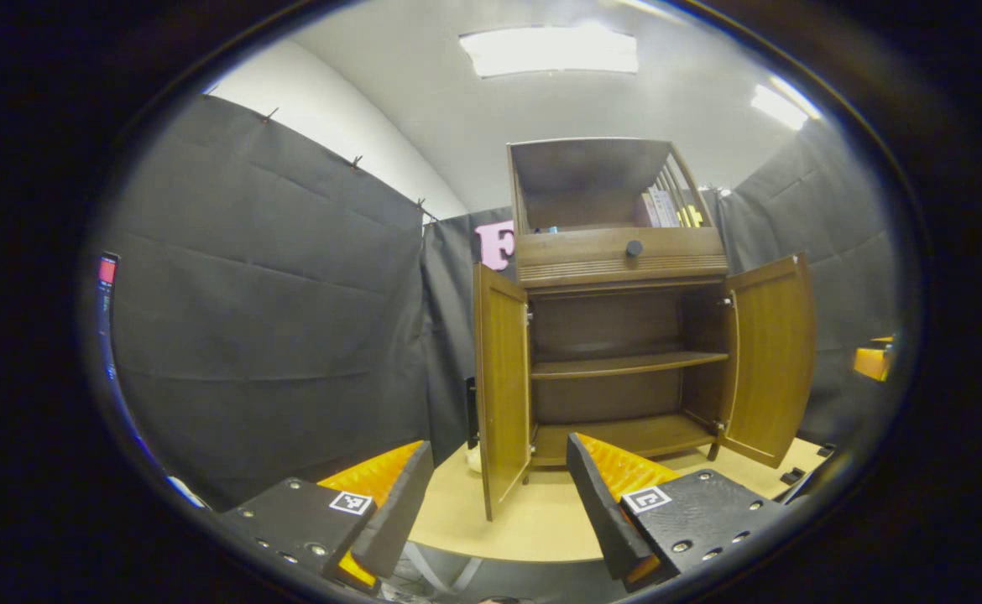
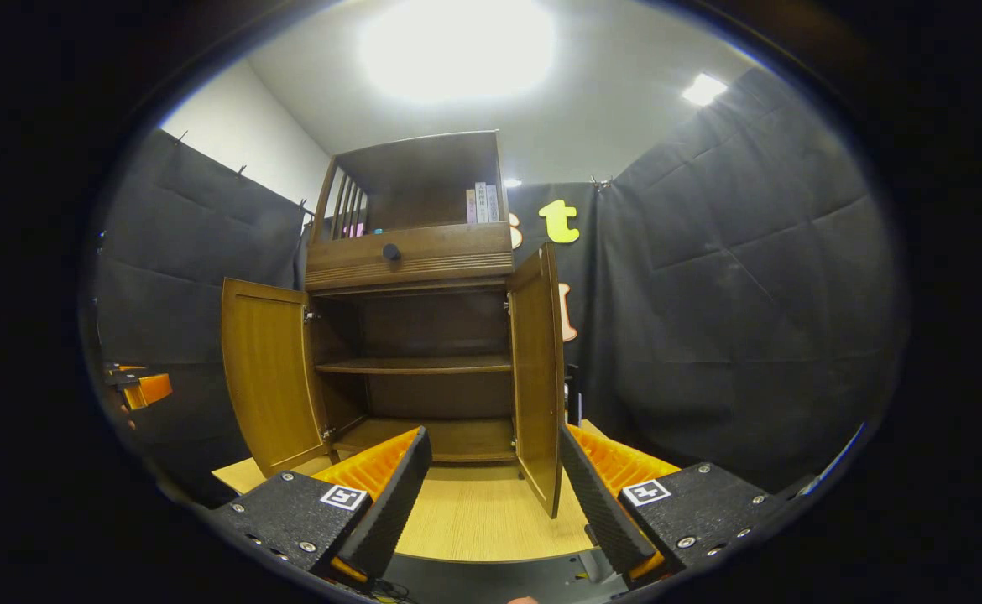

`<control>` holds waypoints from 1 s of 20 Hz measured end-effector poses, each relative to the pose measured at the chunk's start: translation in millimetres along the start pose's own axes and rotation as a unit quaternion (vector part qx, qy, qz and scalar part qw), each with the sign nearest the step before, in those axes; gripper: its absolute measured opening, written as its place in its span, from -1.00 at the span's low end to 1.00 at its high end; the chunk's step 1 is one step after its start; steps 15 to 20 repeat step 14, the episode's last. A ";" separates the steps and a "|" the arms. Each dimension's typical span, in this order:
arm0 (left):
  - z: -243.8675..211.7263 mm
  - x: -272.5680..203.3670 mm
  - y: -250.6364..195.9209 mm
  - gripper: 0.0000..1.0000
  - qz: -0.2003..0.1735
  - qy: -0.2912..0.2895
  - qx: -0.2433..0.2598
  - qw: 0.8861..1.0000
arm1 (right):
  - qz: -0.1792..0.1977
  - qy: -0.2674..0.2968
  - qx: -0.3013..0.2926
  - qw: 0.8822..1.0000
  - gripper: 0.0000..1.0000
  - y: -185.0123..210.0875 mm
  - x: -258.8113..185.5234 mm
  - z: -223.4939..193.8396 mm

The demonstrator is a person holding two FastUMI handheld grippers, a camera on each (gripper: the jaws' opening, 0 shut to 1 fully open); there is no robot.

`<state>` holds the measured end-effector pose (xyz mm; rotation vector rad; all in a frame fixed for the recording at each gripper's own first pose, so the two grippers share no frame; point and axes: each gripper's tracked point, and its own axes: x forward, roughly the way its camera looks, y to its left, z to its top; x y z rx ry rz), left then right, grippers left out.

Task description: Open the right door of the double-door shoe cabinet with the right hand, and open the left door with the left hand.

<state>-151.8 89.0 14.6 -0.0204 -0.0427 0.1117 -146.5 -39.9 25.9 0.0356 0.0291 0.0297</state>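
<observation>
You have one shoe cabinet point(image 1: 621, 277) standing on one pale wooden table point(image 1: 541, 524), with black cloth walls around it. Its two doors both stand swung wide open: the left door point(image 1: 501, 386) and the right door point(image 1: 770, 356) in the left gripper view, and again the left door point(image 2: 269, 373) and the right door point(image 2: 539, 369) in the right gripper view. Inside you can count two shelves, a middle shelf point(image 1: 625, 363) and a bottom shelf point(image 1: 625, 436). Above them sits one drawer with one dark round knob point(image 1: 634, 248), and a few books point(image 1: 667, 208) stand in the open top compartment.

Your left gripper point(image 1: 499, 491) is spread wide and holds nothing; the left door's near edge stands just beyond its gap. Your right gripper point(image 2: 495, 478) is likewise spread and empty, with the right door's edge just ahead of its gap, not touching either finger.
</observation>
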 end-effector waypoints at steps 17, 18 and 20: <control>7.4 -1.6 -5.6 0.96 -0.007 -0.011 0.009 1.000 | 0.001 -0.002 -0.003 1.000 0.89 -0.2 0.3 0.0; 7.4 -1.6 -5.6 0.96 -0.007 -0.011 0.009 1.000 | 0.001 -0.002 -0.003 1.000 0.89 -0.2 0.3 0.0; 7.4 -1.6 -5.6 0.96 -0.007 -0.011 0.009 1.000 | 0.001 -0.002 -0.003 1.000 0.89 -0.2 0.3 0.0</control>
